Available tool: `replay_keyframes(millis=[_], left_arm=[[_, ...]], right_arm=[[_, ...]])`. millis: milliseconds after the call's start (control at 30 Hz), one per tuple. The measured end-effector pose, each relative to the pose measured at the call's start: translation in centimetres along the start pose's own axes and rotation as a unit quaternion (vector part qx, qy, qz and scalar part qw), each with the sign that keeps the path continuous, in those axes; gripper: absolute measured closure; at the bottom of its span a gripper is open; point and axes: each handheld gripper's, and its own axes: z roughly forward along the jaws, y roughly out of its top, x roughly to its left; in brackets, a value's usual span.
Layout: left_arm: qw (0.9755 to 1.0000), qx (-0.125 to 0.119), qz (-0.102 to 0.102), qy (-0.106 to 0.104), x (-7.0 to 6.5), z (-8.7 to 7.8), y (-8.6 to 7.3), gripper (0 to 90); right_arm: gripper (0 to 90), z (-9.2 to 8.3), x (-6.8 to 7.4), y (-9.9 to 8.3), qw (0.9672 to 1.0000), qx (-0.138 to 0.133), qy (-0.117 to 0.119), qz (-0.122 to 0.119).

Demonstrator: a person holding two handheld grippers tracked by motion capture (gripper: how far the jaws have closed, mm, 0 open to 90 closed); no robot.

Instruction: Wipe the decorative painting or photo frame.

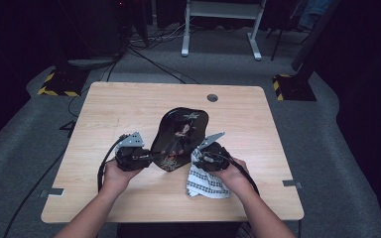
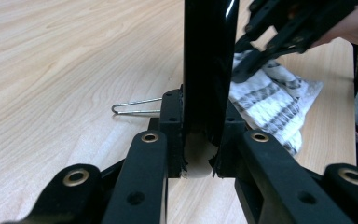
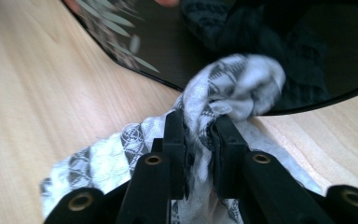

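Tray (image 1: 181, 131): tilted on table (image 1: 129, 106), edge pinched by left gripper (image 1: 151, 157).
Cloth (image 1: 206, 183): beside tray, bunched in right gripper (image 3: 199, 133), touching tray.
Risk: wiping pressure could twist tray from 2 jaws.

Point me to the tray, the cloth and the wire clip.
tray (image 1: 181, 130), high view, middle of its glossy black face
cloth (image 3: 242, 86), right gripper view, bunched end above the fingers
wire clip (image 2: 133, 108), left gripper view, its bent loop on the table

High view looks down over the table (image 1: 129, 104); both tongs-mounted views sit close, sharing the cloth (image 2: 272, 102).
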Motion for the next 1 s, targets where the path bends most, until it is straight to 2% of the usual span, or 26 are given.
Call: replay_keyframes(millis=[167,233,267,333,433,533,633,700,733,767,833,867,1000], left_arm=[[1.0,-0.008,0.0,0.005,0.6,0.3,0.2,78.3],[0.9999,-0.008,0.001,0.006,0.7,0.3,0.3,78.3],[0.9999,-0.009,0.003,0.006,1.0,0.5,0.4,78.3],[0.9999,-0.011,0.002,0.004,1.1,0.6,0.4,78.3],[0.9999,-0.013,0.002,0.002,1.3,0.6,0.5,78.2],[0.9999,-0.014,0.004,0.0,1.3,0.6,0.4,78.2],[0.9999,-0.015,0.005,0.0,1.3,0.6,0.4,78.0],[0.9997,-0.023,0.003,0.005,1.2,0.4,0.4,75.2],[0.9996,-0.028,0.0,0.006,1.2,0.2,0.4,68.7],[0.9994,-0.033,-0.004,0.009,1.3,0.1,0.3,62.1],[0.9993,-0.037,-0.008,0.007,1.4,-0.1,0.3,52.8],[0.999,-0.042,-0.017,0.001,1.4,-0.3,0.2,52.8],[0.9981,-0.053,-0.032,-0.001,1.4,-0.9,0.0,44.4]], right_arm=[[77.7,-0.7,1.8,0.2,0.9982,-0.03,0.022,-0.047],[77.6,-0.7,2.2,0.3,0.9977,-0.033,0.026,-0.054],[77.5,-0.5,3.2,0.5,0.9958,-0.039,0.038,-0.074],[77.5,-0.4,3.4,0.6,0.9956,-0.038,0.04,-0.076],[77.1,0.4,4.2,0.7,0.9943,-0.033,0.055,-0.085],[76.3,1.6,4.8,0.9,0.9934,-0.017,0.065,-0.093],[72.7,2.4,4.9,1.0,0.9933,-0.008,0.067,-0.093],[61.4,3.2,4.8,1.1,0.9932,0.0,0.079,-0.086],[54.0,3.4,4.8,1.1,0.9935,0.003,0.079,-0.082],[51.1,3.5,4.8,1.1,0.994,0.005,0.078,-0.077],[49.8,3.4,4.8,1.1,0.9941,0.004,0.078,-0.075],[48.8,3.2,4.7,1.1,0.9944,0.001,0.076,-0.074],[43.2,1.3,3.7,1.1,0.9959,-0.052,0.056,-0.048]])
